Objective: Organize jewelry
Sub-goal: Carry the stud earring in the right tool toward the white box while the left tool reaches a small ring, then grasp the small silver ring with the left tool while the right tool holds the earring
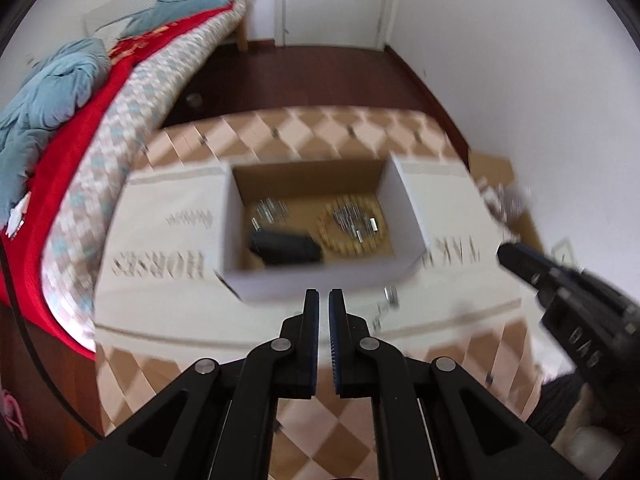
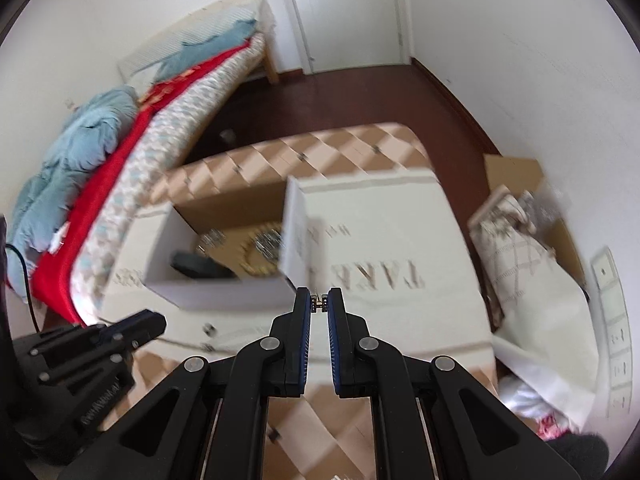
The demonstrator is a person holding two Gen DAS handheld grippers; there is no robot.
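An open white cardboard box stands on a cream cloth. Inside lie a gold bead bracelet, silver pieces and a black item. My left gripper is shut and empty, just in front of the box's near wall. My right gripper is shut on a small gold-and-silver jewelry piece, at the box's right front corner. The right gripper also shows in the left wrist view. Small silver pieces lie on the cloth.
The cream cloth with printed letters covers a checkered table. A bed with red and blue bedding is on the left. A cardboard box with white bags stands right, near the wall. A door is beyond.
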